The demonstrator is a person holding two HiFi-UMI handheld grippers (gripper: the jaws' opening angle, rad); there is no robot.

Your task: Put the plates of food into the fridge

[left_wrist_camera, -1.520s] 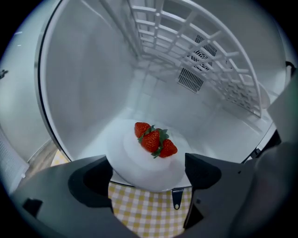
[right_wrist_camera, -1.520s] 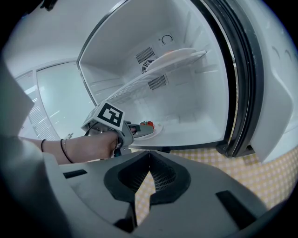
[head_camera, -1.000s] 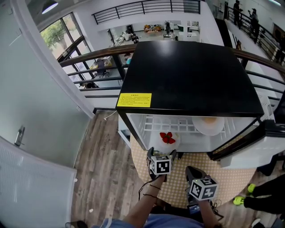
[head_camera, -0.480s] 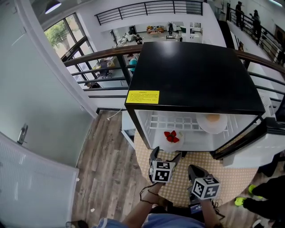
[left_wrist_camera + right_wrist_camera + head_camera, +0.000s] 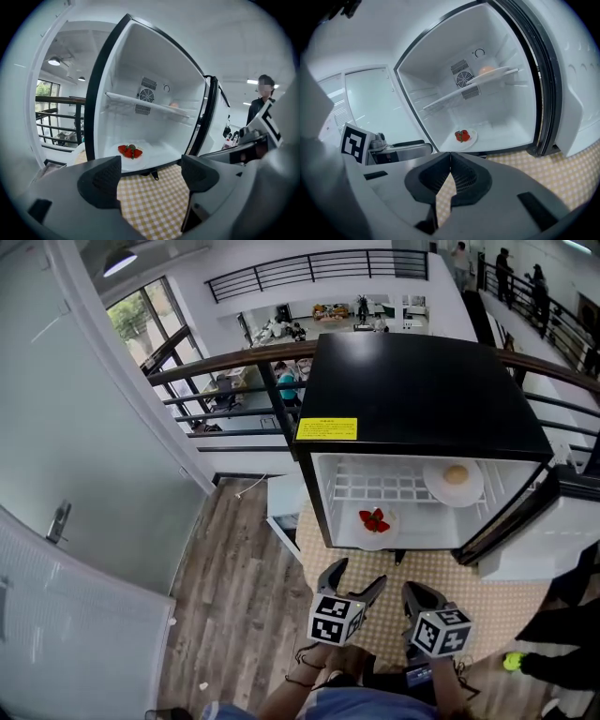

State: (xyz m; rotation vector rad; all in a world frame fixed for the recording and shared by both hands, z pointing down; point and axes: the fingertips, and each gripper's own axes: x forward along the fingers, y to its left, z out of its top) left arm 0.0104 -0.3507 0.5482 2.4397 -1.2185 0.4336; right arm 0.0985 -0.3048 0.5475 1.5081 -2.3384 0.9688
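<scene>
Head view: both plates already sat in the fridge [image 5: 422, 381], the strawberry plate [image 5: 375, 520] on the bottom and the other plate [image 5: 455, 480] up on the shelf.

Left gripper view: the left gripper [image 5: 152, 174] stood wide apart, jaws just closing a bit, nothing between them.

Right gripper view: the right gripper [image 5: 450, 174] was pinched together, empty.

The plates looked stiff, slick and breakable, so the rim was probably the spot to grab.

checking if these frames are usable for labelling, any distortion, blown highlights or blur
Head view: fisheye bows the railing, and the fridge interior is nearly blown white. Left gripper view: dark round vignette, strawberries sharp. Right gripper view: same vignette, the food on the upper shelf looks pale, washed out.
</scene>
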